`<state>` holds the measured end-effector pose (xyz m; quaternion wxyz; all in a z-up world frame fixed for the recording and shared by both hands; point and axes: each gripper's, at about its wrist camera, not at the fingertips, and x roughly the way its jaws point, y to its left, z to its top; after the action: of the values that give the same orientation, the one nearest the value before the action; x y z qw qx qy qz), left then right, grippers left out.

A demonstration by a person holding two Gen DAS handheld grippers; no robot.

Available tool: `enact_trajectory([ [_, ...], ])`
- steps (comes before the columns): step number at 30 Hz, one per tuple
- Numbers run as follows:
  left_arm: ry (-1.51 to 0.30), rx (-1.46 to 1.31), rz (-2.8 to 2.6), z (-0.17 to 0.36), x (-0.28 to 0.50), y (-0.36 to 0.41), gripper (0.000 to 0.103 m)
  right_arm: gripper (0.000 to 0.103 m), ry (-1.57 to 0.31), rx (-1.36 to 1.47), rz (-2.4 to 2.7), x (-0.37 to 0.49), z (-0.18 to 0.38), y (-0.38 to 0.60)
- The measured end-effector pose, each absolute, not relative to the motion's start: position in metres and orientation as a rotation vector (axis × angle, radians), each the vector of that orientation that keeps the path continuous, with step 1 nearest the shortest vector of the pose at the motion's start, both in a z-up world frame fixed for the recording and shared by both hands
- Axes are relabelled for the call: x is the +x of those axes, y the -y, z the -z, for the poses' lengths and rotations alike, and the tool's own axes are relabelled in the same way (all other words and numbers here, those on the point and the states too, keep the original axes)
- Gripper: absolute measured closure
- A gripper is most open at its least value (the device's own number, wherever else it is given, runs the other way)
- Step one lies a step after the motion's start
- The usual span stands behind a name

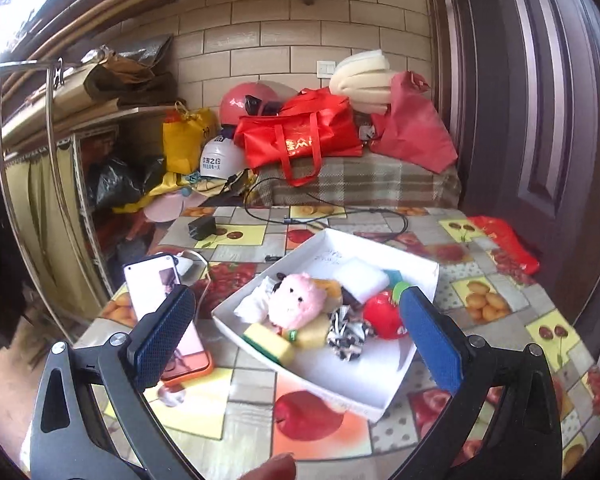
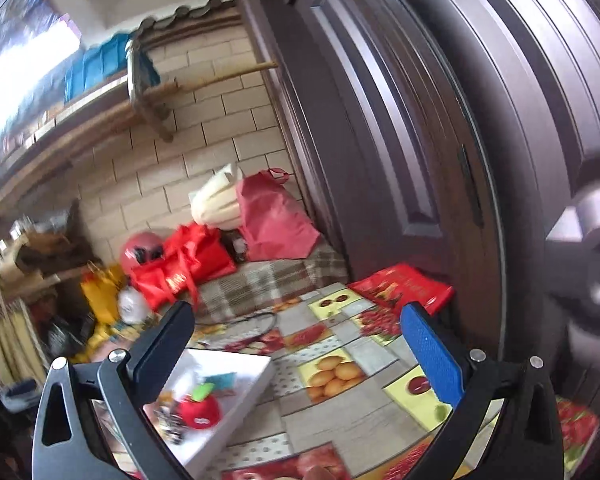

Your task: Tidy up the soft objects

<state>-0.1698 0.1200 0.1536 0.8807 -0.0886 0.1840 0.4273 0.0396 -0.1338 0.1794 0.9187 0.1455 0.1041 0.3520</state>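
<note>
Gold characters on the red bag [image 1: 300, 136], only "金" readable with any confidence. Dark Chinese print on the white helmet [image 1: 218, 160], too small to read apart from "之" in the larger line. Faint handwriting on the floor of the white box [image 1: 332, 256], illegible; gold print on the red bag in the right wrist view blurred.

Both grippers, left [image 1: 296, 328] and right [image 2: 298, 344], had dark grey metal frames with triangular cutouts, silver screws and blue textured finger pads [image 1: 430, 336].
</note>
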Motion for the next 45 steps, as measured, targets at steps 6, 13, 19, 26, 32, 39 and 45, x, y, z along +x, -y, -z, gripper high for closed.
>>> enact_trajectory([
  [6, -0.436, -0.164, -0.863, -0.145, -0.166, -0.098, 0.0, 0.0, -0.19, 0.338, -0.691, 0.037, -0.185, 0.154],
  [13, -0.478, -0.194, -0.818, -0.138, -0.163, -0.084, 0.0, 0.0, -0.191, 0.296, -0.625, 0.036, -0.181, 0.15],
  [19, -0.471, -0.194, -0.829, -0.141, -0.164, -0.082, 0.0, 0.0, -0.263, 0.286, -0.642, 0.044, -0.174, 0.149],
  [26, -0.478, -0.187, -0.82, -0.139, -0.162, -0.078, 0.0, 0.0, -0.282, 0.298, -0.656, 0.044, -0.17, 0.153],
  [32, -0.483, -0.188, -0.817, -0.137, -0.161, -0.078, 0.0, 0.0, -0.289, 0.293, -0.668, 0.045, -0.168, 0.15],
  [39, -0.487, -0.189, -0.813, -0.136, -0.16, -0.079, 0.0, 0.0, -0.299, 0.291, -0.668, 0.045, -0.167, 0.149],
  [45, -0.492, -0.188, -0.802, -0.135, -0.158, -0.079, 0.0, 0.0, -0.301, 0.289, -0.67, 0.045, -0.167, 0.148],
])
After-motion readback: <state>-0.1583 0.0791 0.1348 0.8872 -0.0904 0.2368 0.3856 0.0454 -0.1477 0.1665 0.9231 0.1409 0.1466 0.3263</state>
